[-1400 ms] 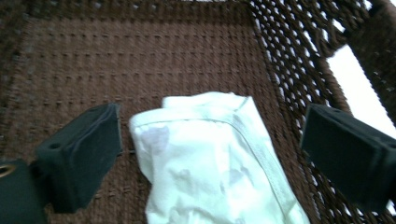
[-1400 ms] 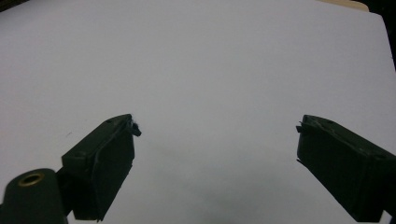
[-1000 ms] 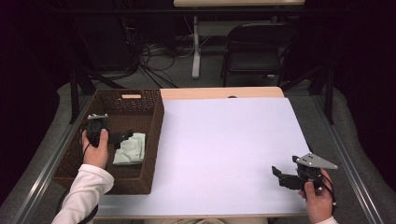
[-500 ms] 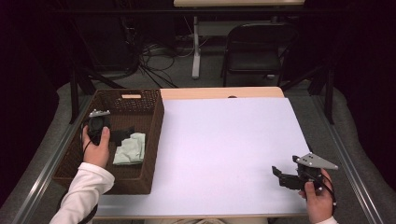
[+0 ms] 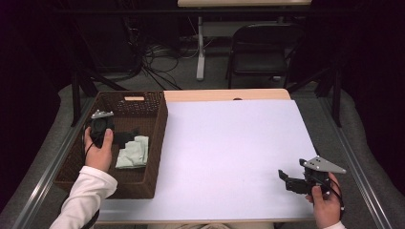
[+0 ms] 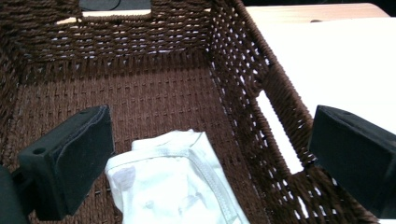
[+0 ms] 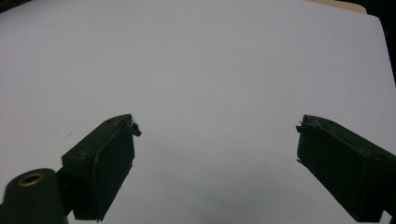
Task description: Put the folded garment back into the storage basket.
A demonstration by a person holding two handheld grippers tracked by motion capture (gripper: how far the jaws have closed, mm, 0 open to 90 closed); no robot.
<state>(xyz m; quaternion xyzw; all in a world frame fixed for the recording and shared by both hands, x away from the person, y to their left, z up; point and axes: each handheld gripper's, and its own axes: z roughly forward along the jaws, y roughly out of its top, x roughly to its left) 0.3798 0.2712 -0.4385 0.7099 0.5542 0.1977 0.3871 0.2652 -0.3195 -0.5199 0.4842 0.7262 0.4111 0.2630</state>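
A pale, folded cloth lies on the floor of a dark brown woven basket at the table's left. My left gripper hovers inside the basket just behind the cloth, open. In the left gripper view its wide-apart jaws frame the cloth, which lies low between them untouched; the right jaw hangs over the basket's side wall. My right gripper is held near the table's front right corner, open, pointing left over the bare white tabletop with nothing between its jaws.
The white table surface stretches between the basket and the right gripper. A strip of wooden tabletop shows at the far edge. A black chair and cables stand beyond the table.
The left hand has shifted very slightly inside the basket. The cloth and the right gripper have stayed where they were.
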